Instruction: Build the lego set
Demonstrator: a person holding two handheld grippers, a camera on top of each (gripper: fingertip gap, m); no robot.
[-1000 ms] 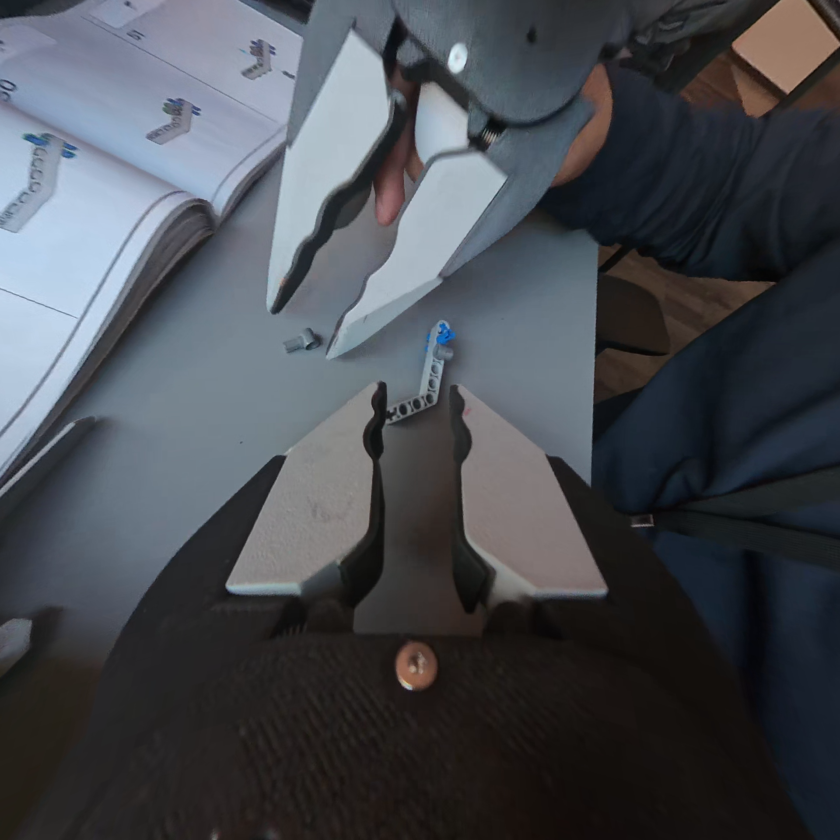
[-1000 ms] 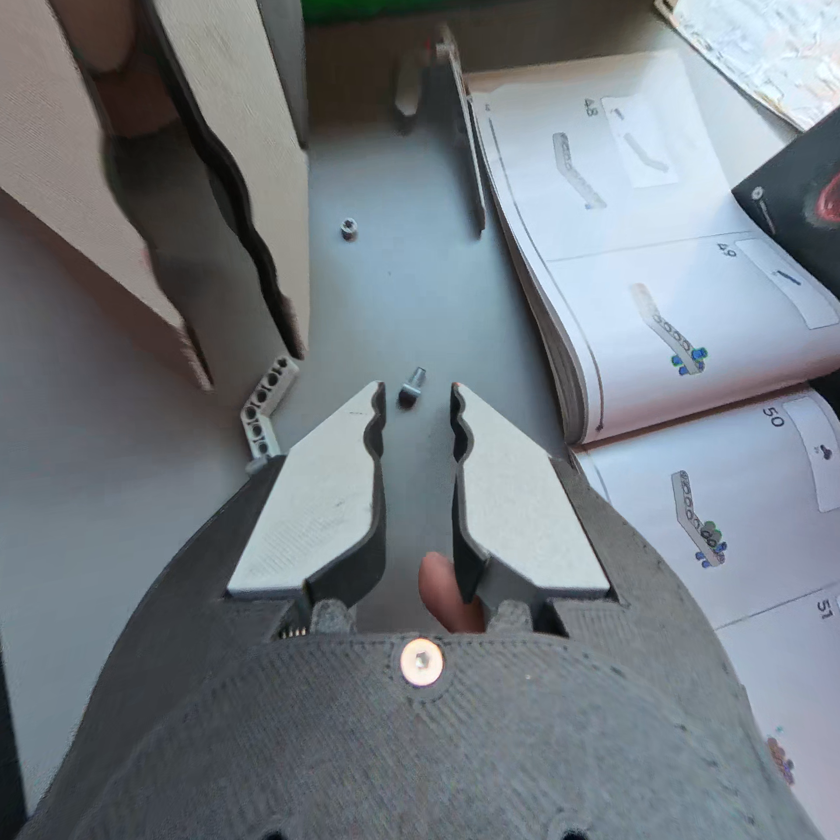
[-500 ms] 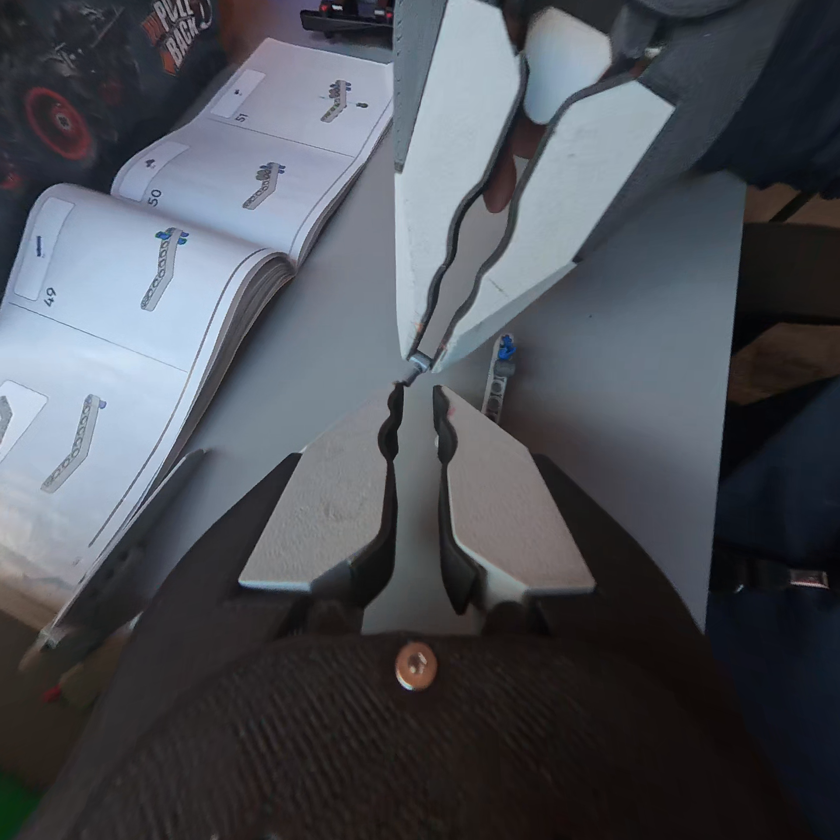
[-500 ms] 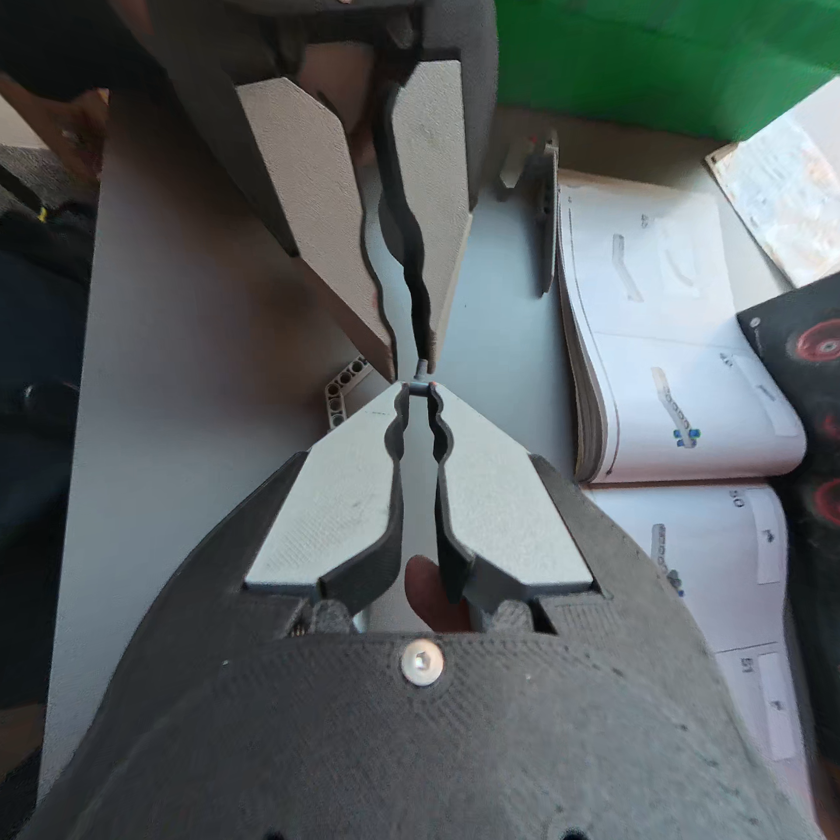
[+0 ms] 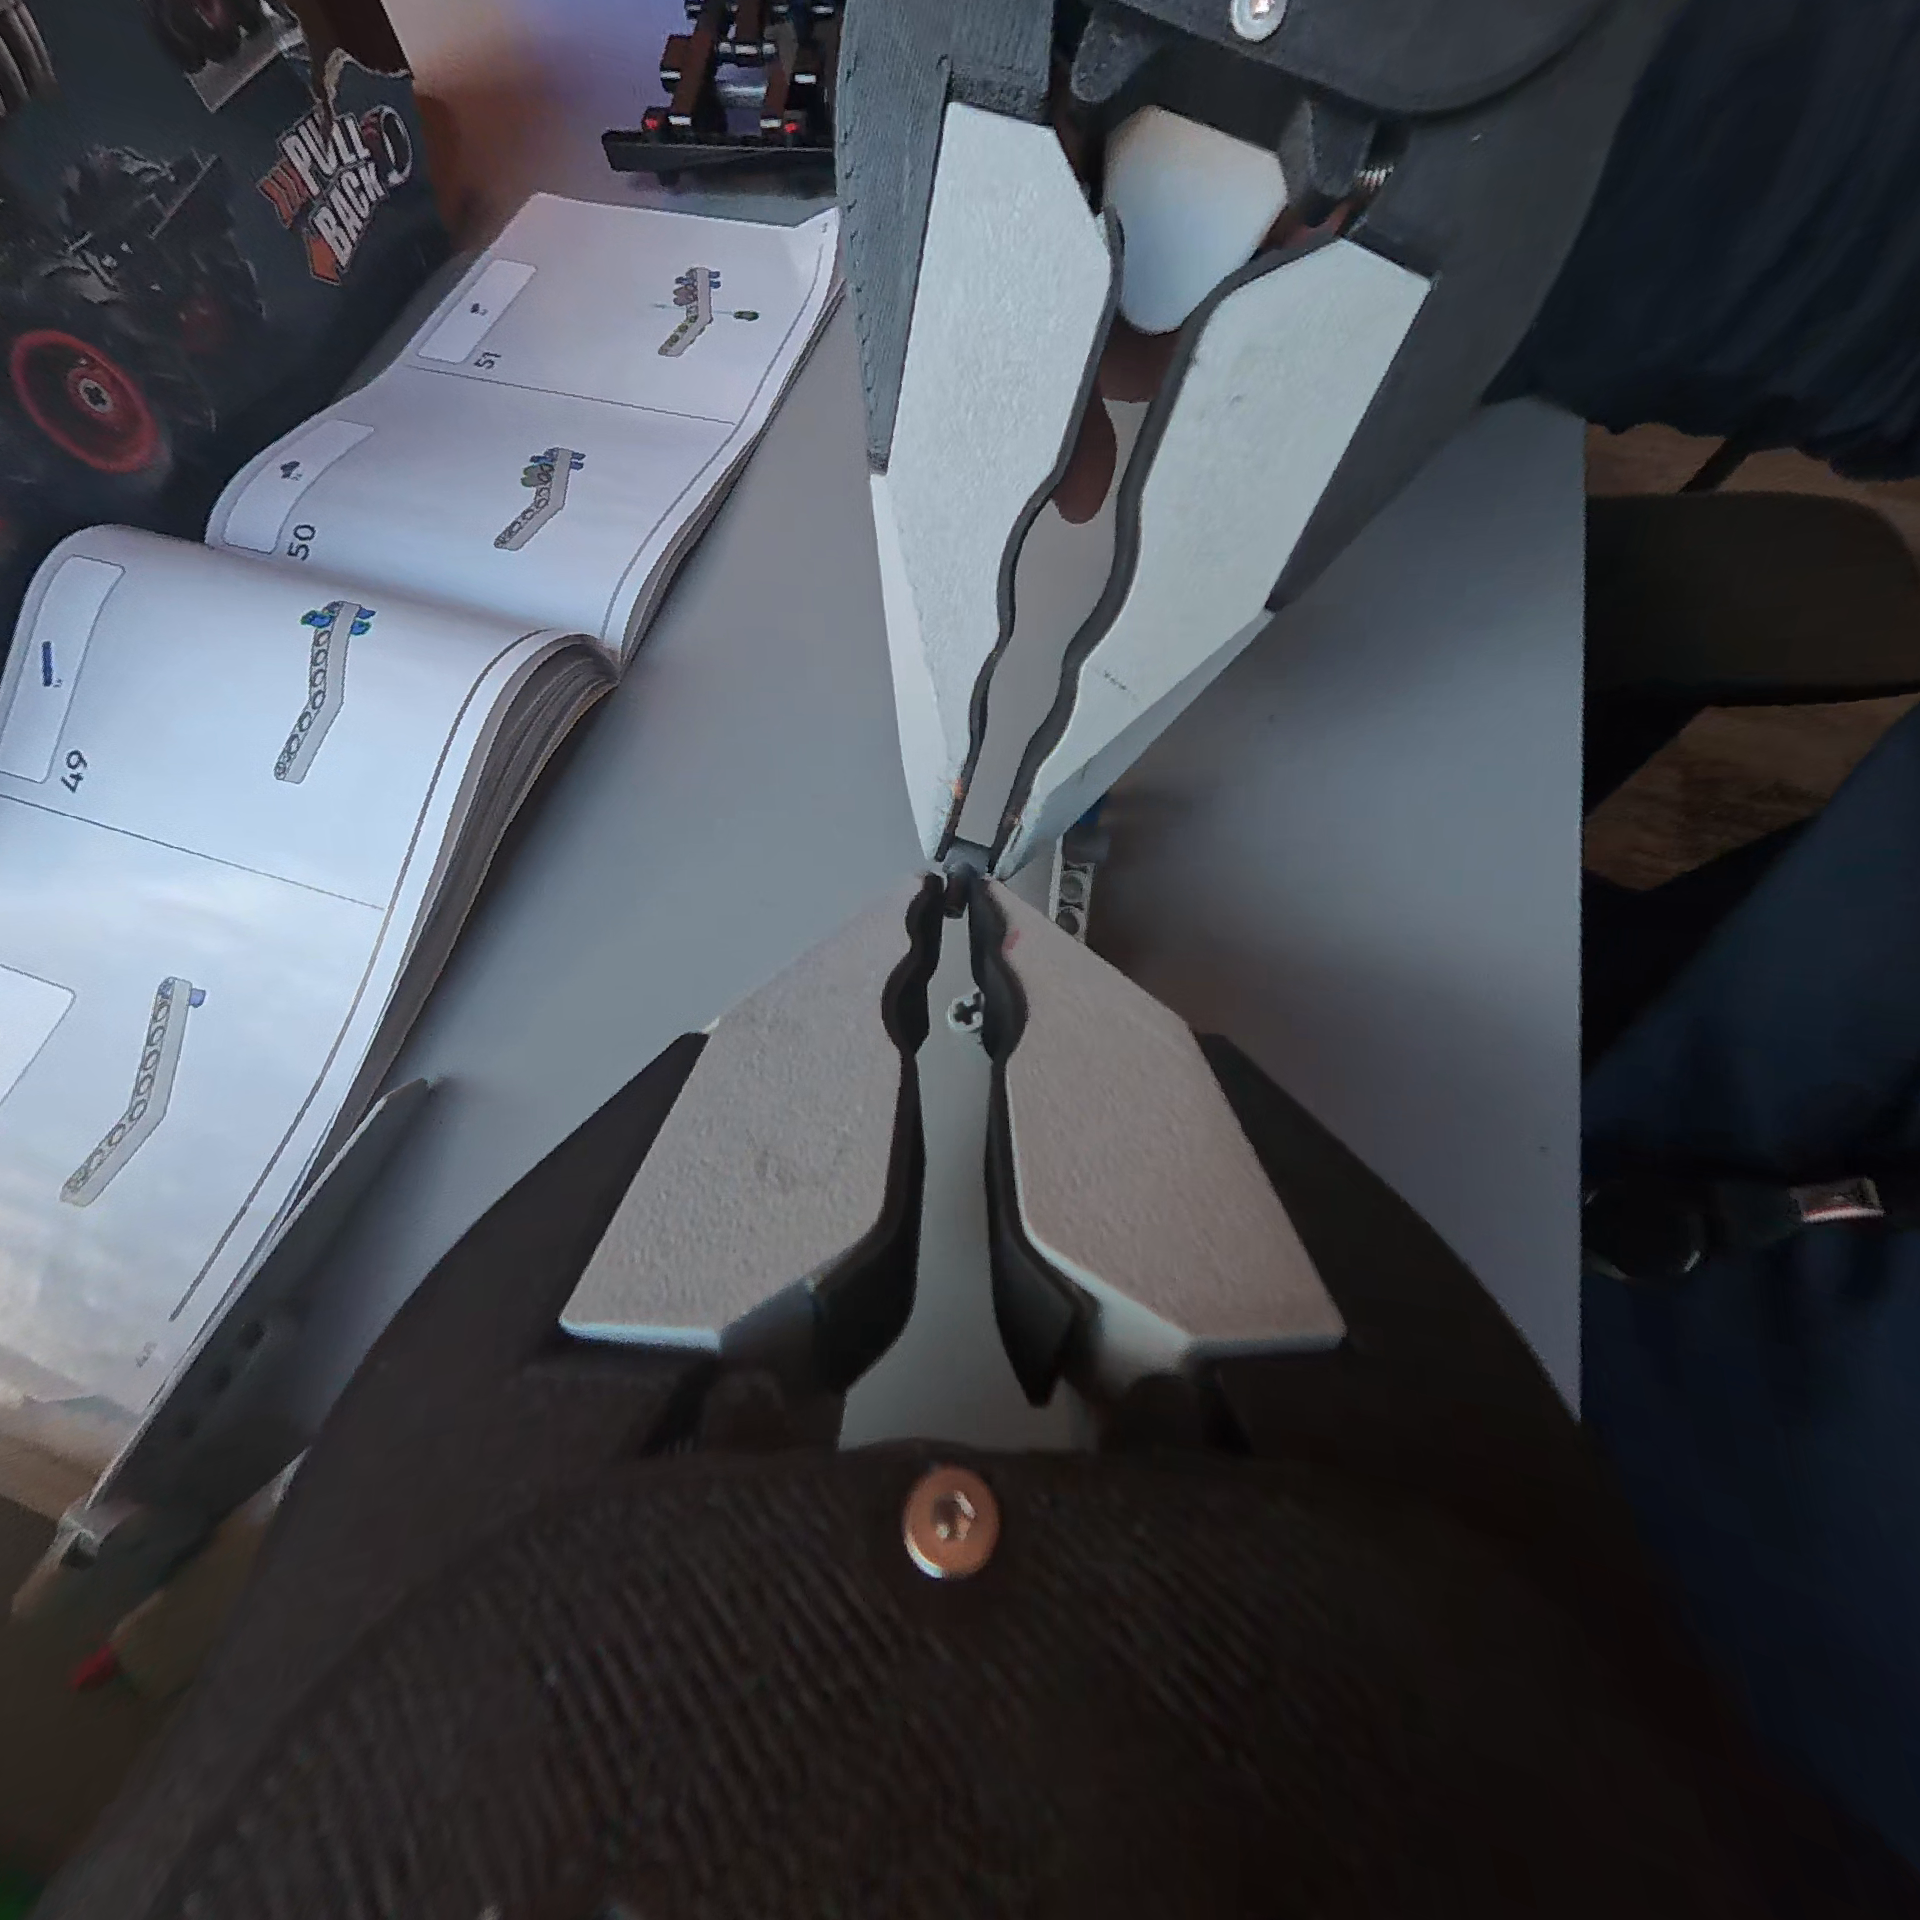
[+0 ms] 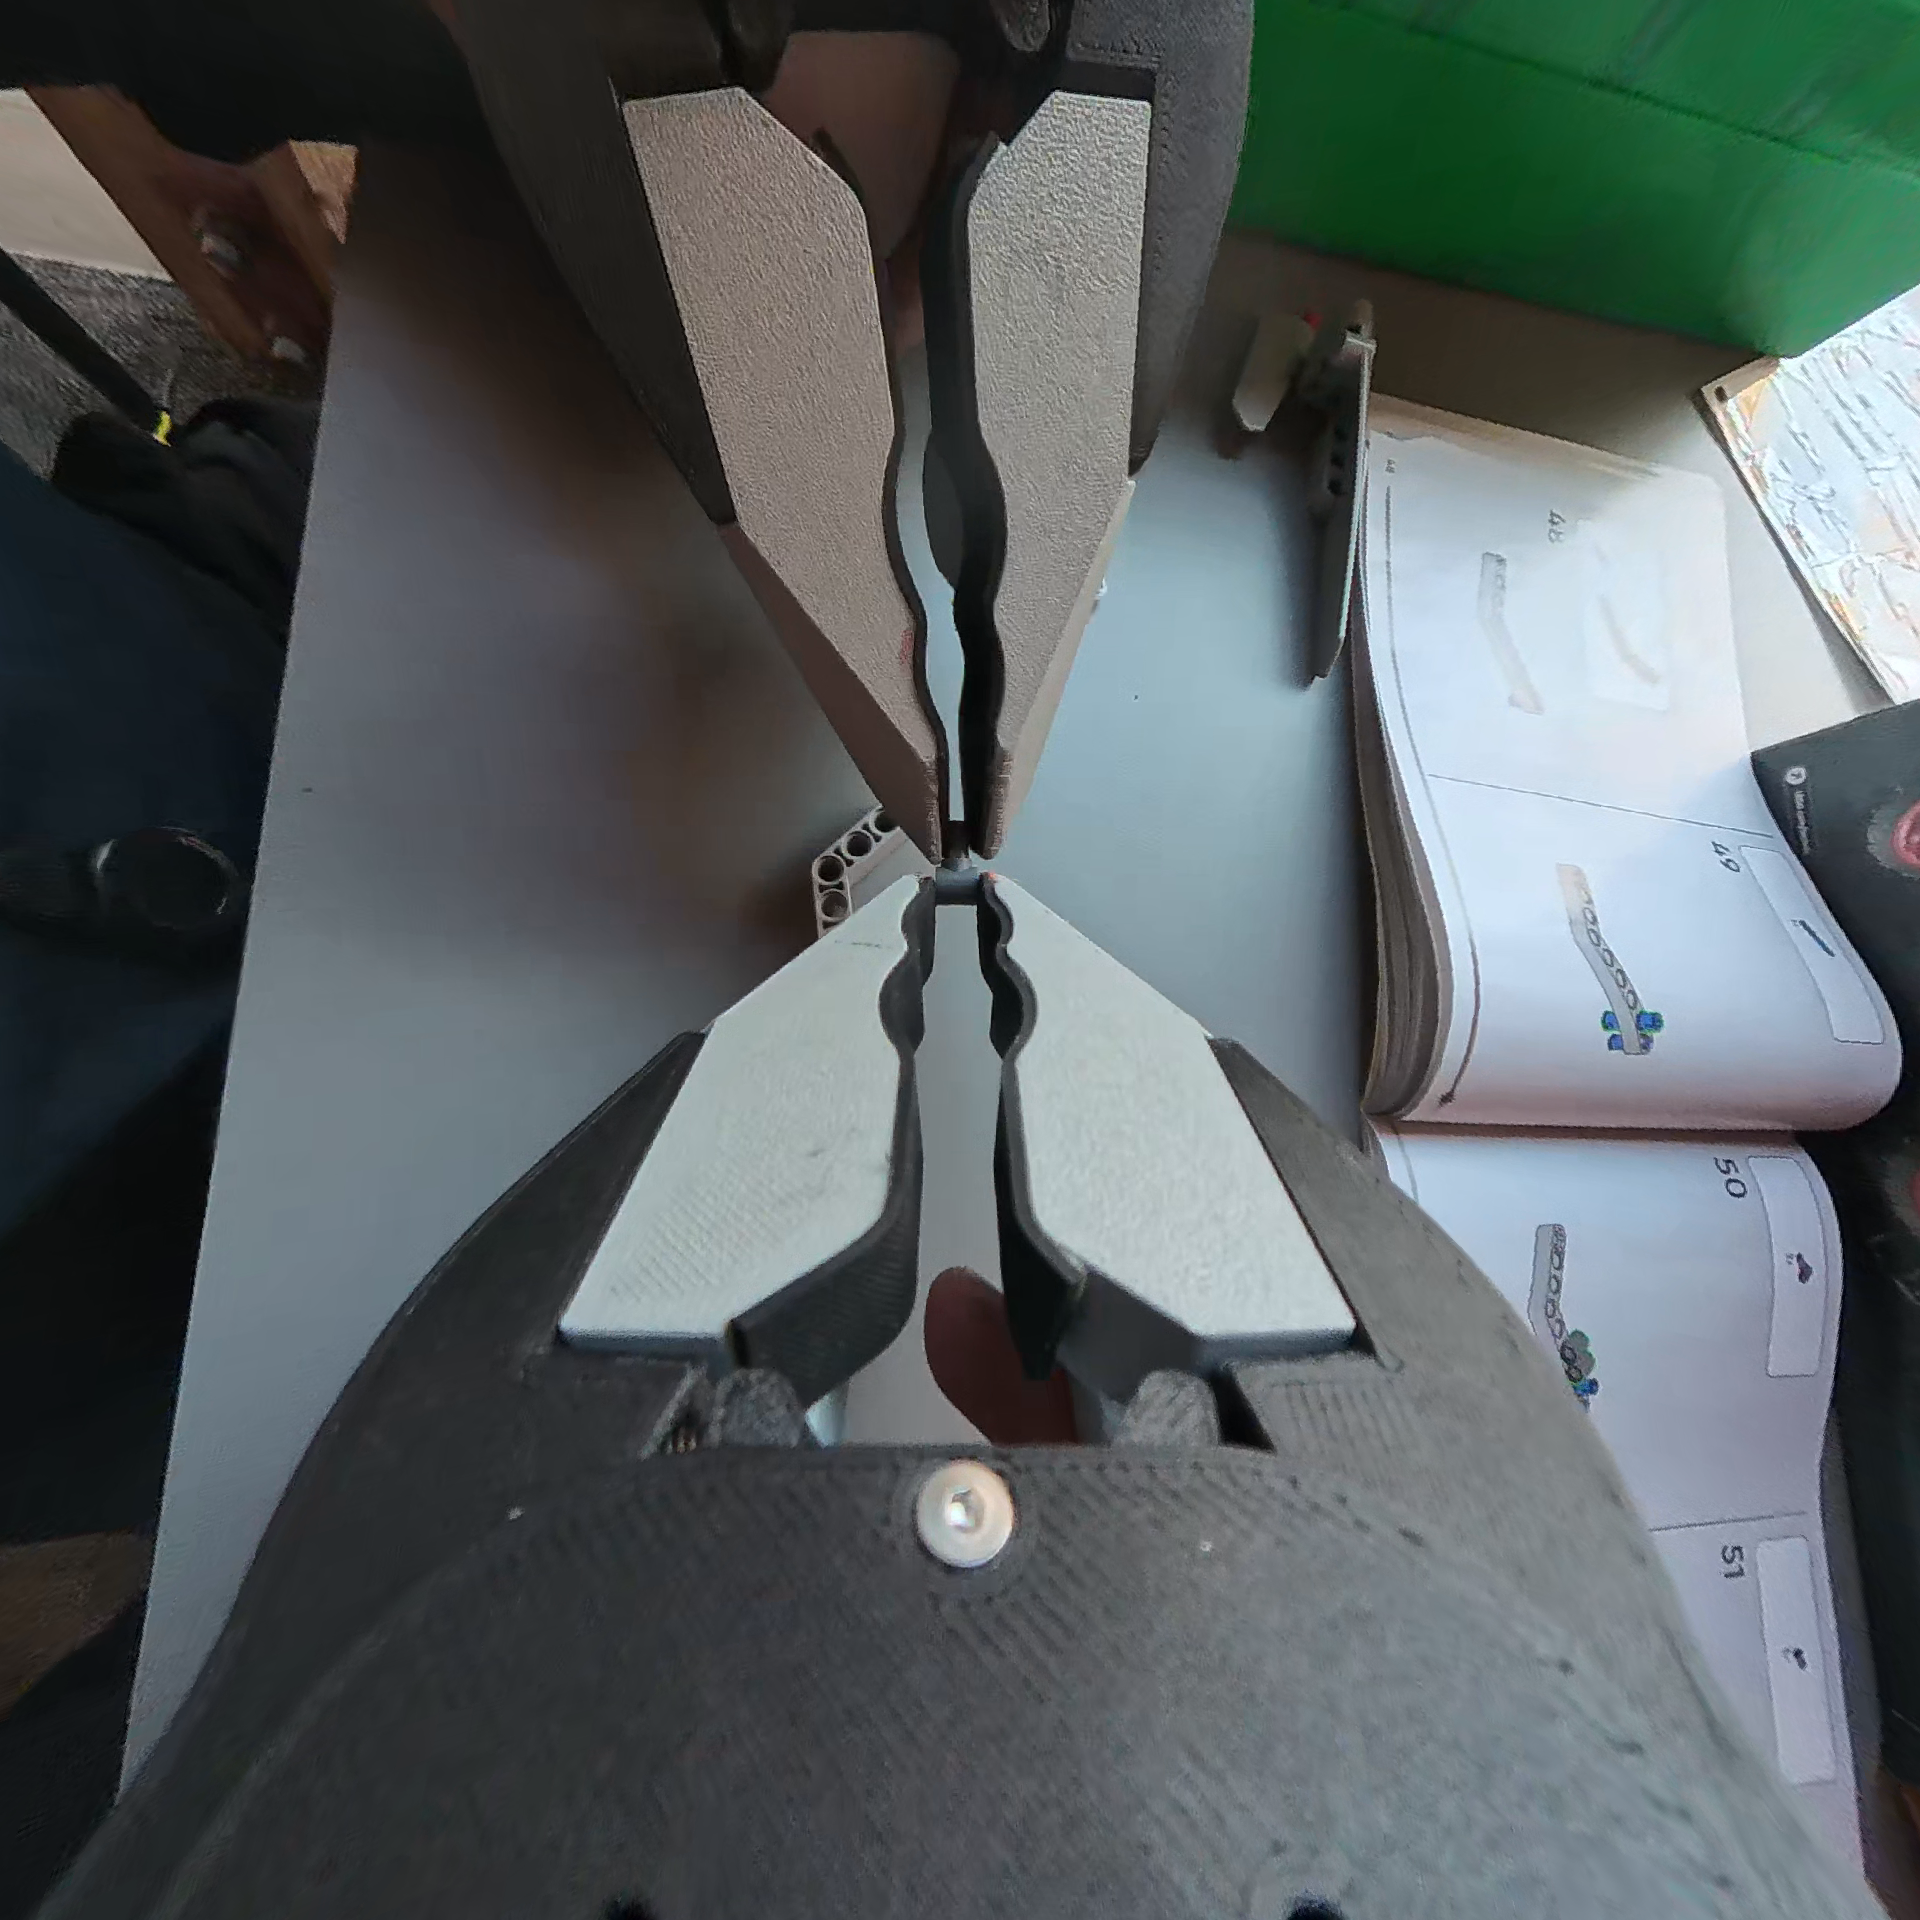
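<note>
Tips are now meeting: my right tool [image 6: 957, 902], having lifted the grey connector peg [image 6: 957, 886] off the tabletop [image 6: 520, 727], is clenching one end, my left tool [image 5: 952, 896] closing onto the other, so I am judging a hand-over.

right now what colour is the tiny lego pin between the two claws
Grey pin; right wrist view shows it best.

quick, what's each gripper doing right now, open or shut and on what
Left gripper: shut on one end of the small grey connector piece.
Right gripper: shut on the other end of that piece.
</note>
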